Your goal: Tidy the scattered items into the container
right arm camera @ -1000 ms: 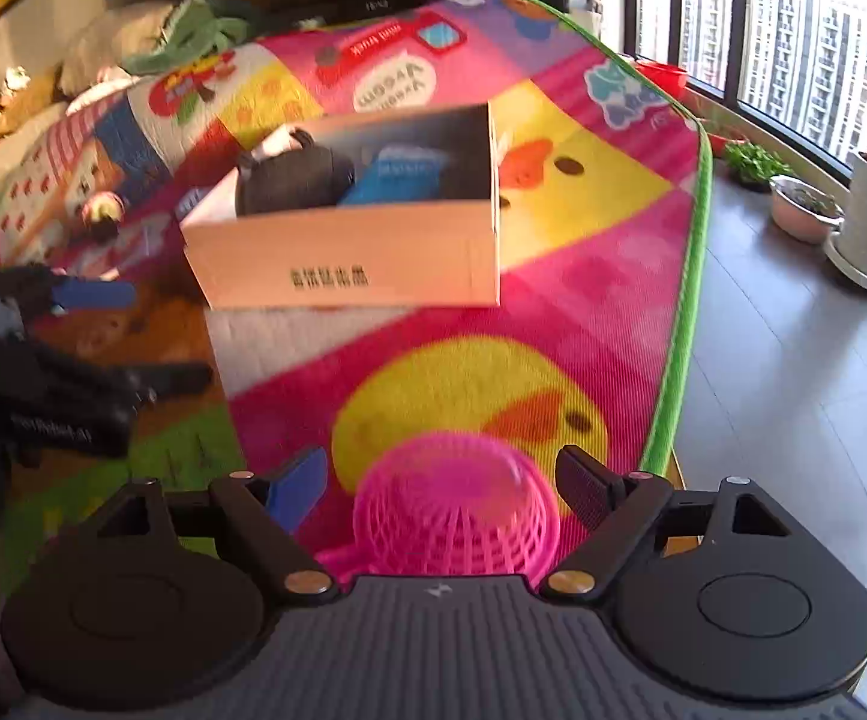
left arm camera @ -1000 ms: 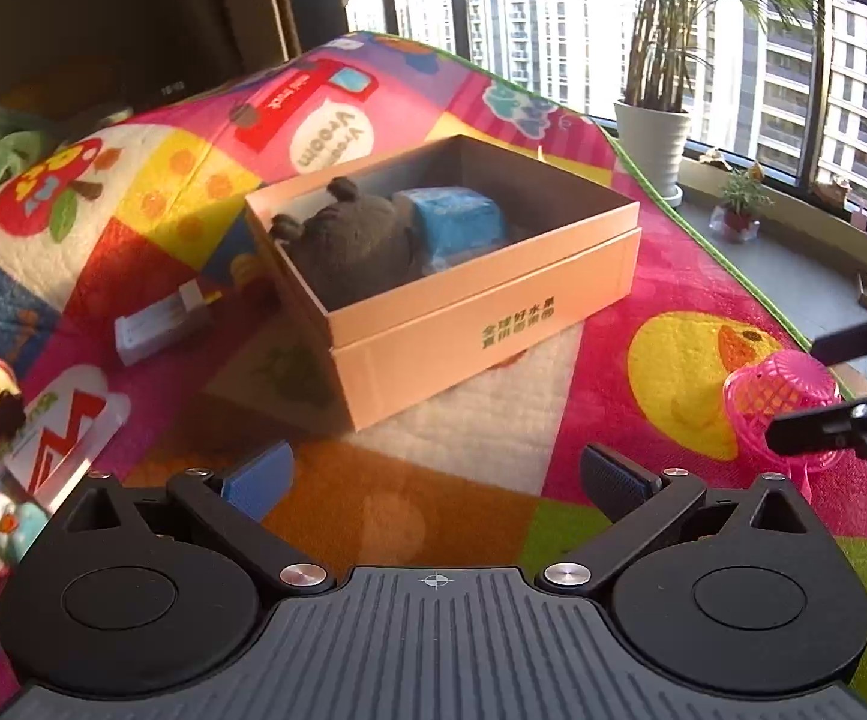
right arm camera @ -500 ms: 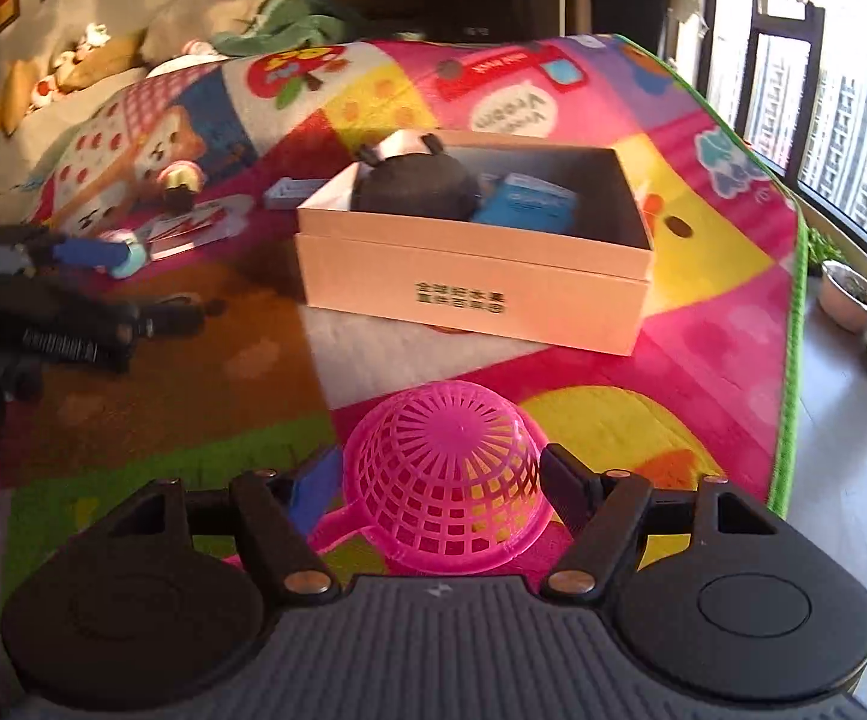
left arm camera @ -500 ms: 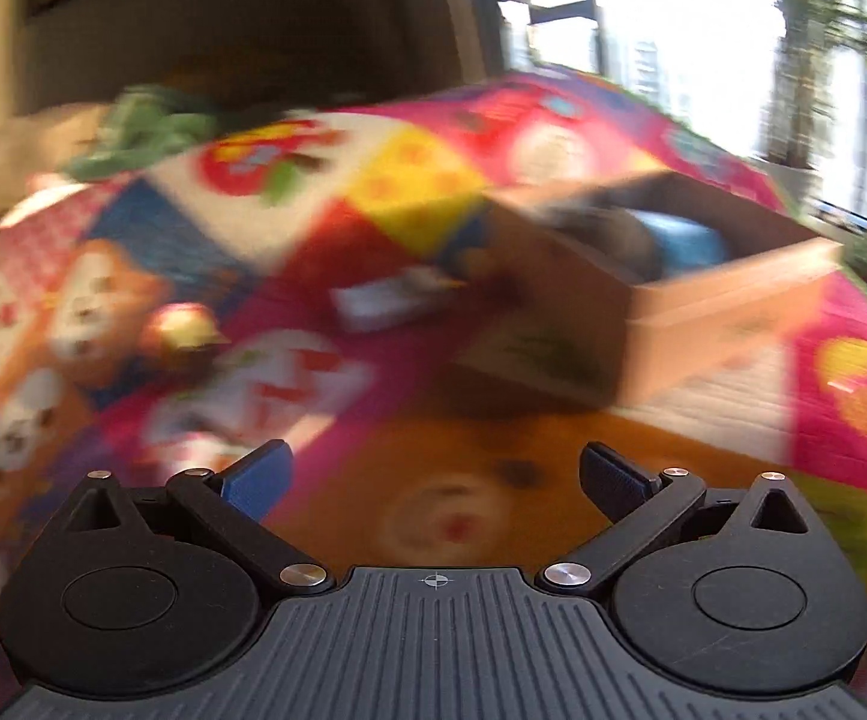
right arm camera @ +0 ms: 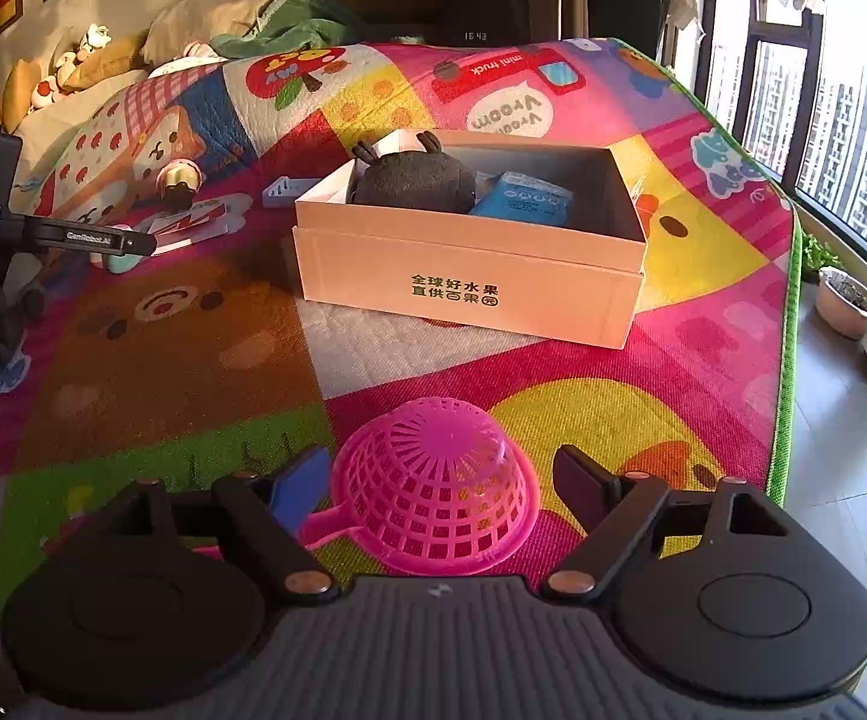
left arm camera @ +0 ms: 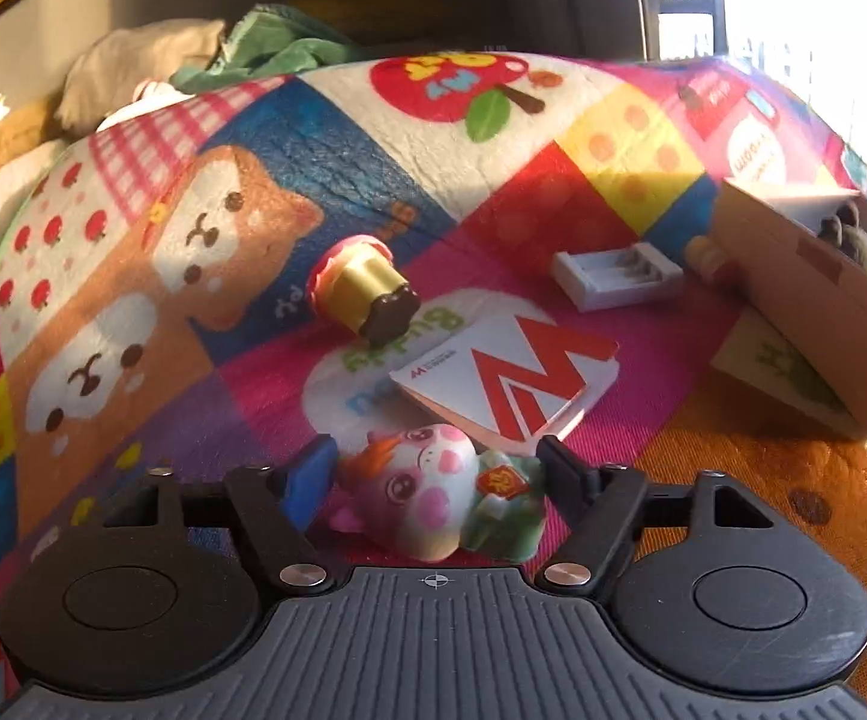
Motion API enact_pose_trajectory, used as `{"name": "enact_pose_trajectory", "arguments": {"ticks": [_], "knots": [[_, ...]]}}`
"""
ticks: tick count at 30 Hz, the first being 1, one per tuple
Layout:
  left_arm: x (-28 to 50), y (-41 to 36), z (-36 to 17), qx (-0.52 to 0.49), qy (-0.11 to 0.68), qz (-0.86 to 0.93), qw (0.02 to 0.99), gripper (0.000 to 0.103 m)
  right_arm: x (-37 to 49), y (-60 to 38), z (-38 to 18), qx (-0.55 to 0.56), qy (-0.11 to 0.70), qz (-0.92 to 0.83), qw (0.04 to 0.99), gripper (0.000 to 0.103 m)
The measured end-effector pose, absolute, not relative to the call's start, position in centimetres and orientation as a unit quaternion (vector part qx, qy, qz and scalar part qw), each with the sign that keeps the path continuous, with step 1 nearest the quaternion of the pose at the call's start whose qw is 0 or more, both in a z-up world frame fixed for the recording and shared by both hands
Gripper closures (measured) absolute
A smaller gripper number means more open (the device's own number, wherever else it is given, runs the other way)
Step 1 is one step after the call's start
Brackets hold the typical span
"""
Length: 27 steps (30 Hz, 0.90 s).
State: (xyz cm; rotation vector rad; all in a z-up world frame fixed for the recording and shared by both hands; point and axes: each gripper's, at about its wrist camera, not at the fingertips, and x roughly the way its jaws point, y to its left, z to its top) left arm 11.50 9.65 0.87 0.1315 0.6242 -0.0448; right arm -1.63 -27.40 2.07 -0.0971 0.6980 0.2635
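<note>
Toy figurine (left arm camera: 439, 492) between left hand-held gripper (left arm camera: 436, 468) fingers, perhaps untouched

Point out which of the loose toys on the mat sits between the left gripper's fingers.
The pink-cheeked pig figurine lies between the left gripper fingers. The gold-wrapped cupcake toy lies farther off, beyond the red-M booklet.
</note>
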Motion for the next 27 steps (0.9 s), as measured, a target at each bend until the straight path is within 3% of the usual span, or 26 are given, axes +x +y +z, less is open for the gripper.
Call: {"name": "enact_pose_trajectory", "arguments": {"ticks": [10, 12, 15, 20, 27], "knots": [[3.3, 2.5, 2.7, 0.074, 0.270, -0.203, 0.938, 0.028, -0.7, -26.9, 4.8, -0.044, 0.311, 0.145, 0.938, 0.015], [2.1, 1.4, 2.6, 0.054, 0.279, -0.237, 0.929, 0.025, 0.4, -25.5, 7.1, -0.046, 0.288, 0.173, 0.941, 0.015], [0.9, 0.8, 2.0, 0.040, 0.288, -0.268, 0.919, 0.007, 3.1, -22.4, 11.1, -0.045, 0.263, 0.228, 0.936, 0.015], [1.3, 4.9, 3.2, 0.003, 0.266, -0.188, 0.945, 0.002, 11.7, -14.3, 15.3, 0.007, 0.333, 0.321, 0.887, 0.012], [3.7, 13.7, 3.3, -0.064, 0.267, -0.034, 0.961, 0.000, 22.4, 1.4, 11.6, -0.064, 0.407, 0.332, 0.848, 0.015]]}}
